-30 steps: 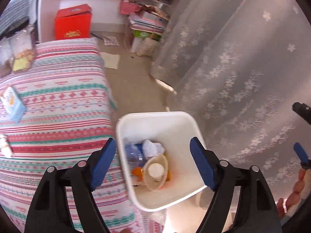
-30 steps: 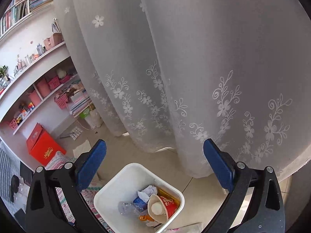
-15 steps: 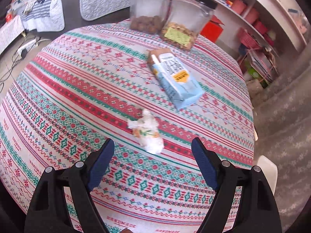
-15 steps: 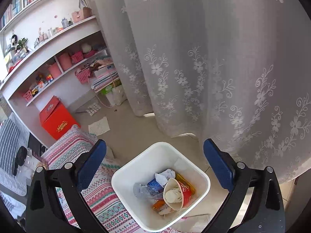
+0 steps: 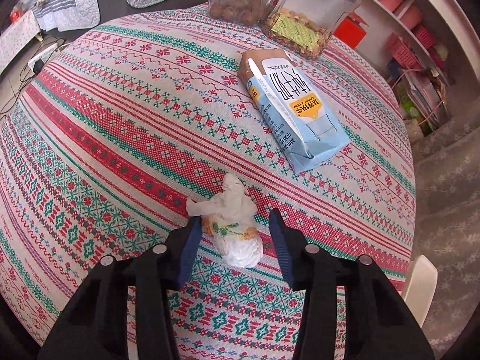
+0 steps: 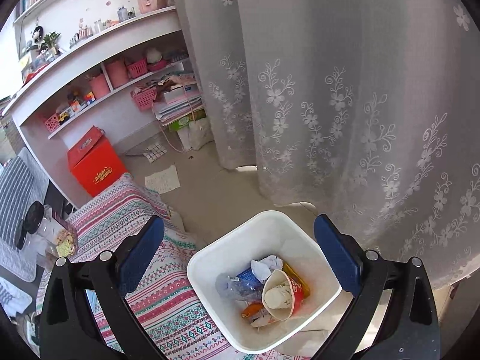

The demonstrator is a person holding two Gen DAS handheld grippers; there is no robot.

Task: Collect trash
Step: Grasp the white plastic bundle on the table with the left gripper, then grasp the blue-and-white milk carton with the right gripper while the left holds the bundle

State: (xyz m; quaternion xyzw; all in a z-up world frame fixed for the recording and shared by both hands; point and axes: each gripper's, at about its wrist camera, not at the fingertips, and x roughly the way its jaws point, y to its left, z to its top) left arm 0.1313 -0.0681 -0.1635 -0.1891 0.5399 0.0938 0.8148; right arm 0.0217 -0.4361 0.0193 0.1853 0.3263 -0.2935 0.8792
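A crumpled white wrapper (image 5: 237, 231) with a green and orange print lies on the patterned tablecloth (image 5: 120, 150). My left gripper (image 5: 234, 219) points down over it, its jaws closing with the wrapper between them. The left pad is at the wrapper's edge and the right pad (image 5: 279, 240) stands a little apart from it. A light blue milk carton (image 5: 297, 114) lies flat farther along the table. My right gripper (image 6: 238, 220) hangs open and empty over the white trash bin (image 6: 210, 258). The bin holds a paper cup (image 6: 279, 294), crumpled paper and wrappers.
Two clear jars (image 5: 303, 15) of snacks stand at the table's far edge. The bin's rim (image 5: 420, 282) shows beside the table edge on the right. A lace curtain (image 6: 360, 90) hangs behind the bin. A red box (image 6: 96, 162) and shelves (image 6: 105, 60) line the wall.
My left gripper swung from above the bin to over the table, came down on the crumpled wrapper and narrowed its jaws around it. The right gripper shifted slightly, still open over the bin.
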